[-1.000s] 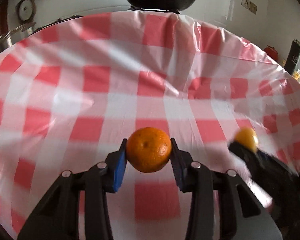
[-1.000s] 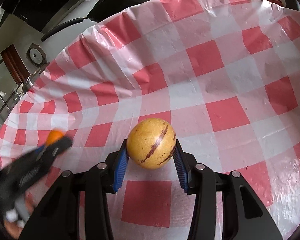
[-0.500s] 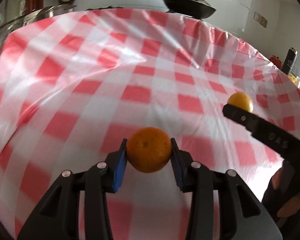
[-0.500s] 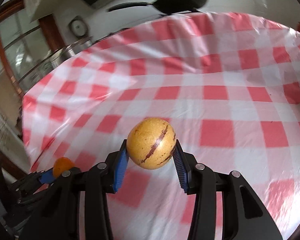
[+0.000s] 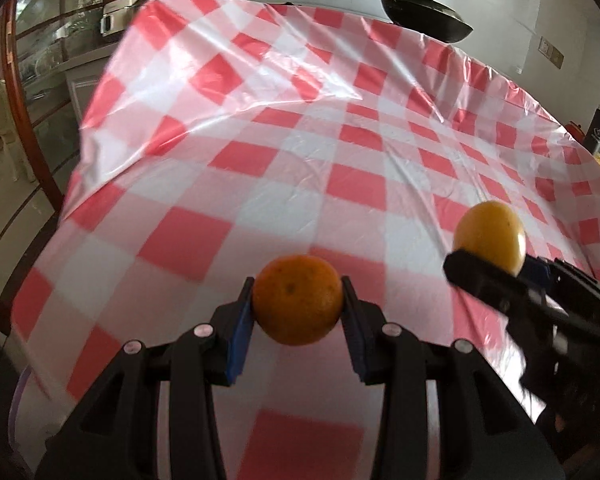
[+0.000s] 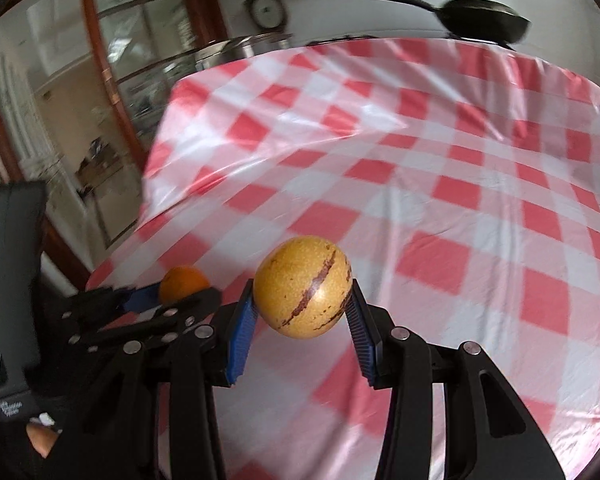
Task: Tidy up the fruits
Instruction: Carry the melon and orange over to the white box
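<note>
Between my left gripper's (image 5: pixel 298 306) pads sits a clamped orange (image 5: pixel 298 300), while my right gripper (image 6: pixel 302 298), just beside it, grips a striped yellow fruit (image 6: pixel 302 286).

red-white check cloth (image 5: pixel 284 168) | wok (image 5: pixel 424 20) by white wall | wood-frame glass cabinet (image 6: pixel 112 92)

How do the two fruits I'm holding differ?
The orange in the left hand-held gripper is deep orange with dimpled skin; the yellow fruit in the right hand-held gripper is tan-yellow, smooth, with dark reddish stripes. The yellow fruit looks slightly egg-shaped, the orange rounder. Both are clamped between blue pads above the checked tablecloth.
</note>
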### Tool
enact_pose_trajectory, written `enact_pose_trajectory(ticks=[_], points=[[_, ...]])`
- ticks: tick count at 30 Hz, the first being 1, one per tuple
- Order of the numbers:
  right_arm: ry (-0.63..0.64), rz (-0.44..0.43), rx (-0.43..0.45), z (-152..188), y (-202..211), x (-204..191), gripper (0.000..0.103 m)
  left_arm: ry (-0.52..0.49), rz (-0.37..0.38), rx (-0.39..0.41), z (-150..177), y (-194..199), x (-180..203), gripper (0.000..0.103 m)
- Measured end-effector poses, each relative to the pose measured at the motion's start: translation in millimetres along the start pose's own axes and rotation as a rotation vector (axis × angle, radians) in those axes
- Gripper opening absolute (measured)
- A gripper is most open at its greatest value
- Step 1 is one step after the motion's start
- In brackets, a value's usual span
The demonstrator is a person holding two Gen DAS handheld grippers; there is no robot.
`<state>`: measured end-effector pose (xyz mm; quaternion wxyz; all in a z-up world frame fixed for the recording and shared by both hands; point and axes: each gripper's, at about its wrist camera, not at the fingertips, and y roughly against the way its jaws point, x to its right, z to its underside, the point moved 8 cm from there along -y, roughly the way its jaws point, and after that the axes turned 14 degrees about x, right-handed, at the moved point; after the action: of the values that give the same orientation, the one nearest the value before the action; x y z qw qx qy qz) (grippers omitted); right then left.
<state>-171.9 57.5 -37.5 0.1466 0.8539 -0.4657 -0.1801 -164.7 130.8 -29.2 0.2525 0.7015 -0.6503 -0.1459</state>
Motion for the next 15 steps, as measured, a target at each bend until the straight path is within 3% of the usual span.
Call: enact_pose_trajectory(ticks=[15], points=[[0.240,-0.209,-0.048,43.1,21.1,-128.8,0.044,0.069,-0.103,0.023,37.1,81.4,-90.7,0.041]])
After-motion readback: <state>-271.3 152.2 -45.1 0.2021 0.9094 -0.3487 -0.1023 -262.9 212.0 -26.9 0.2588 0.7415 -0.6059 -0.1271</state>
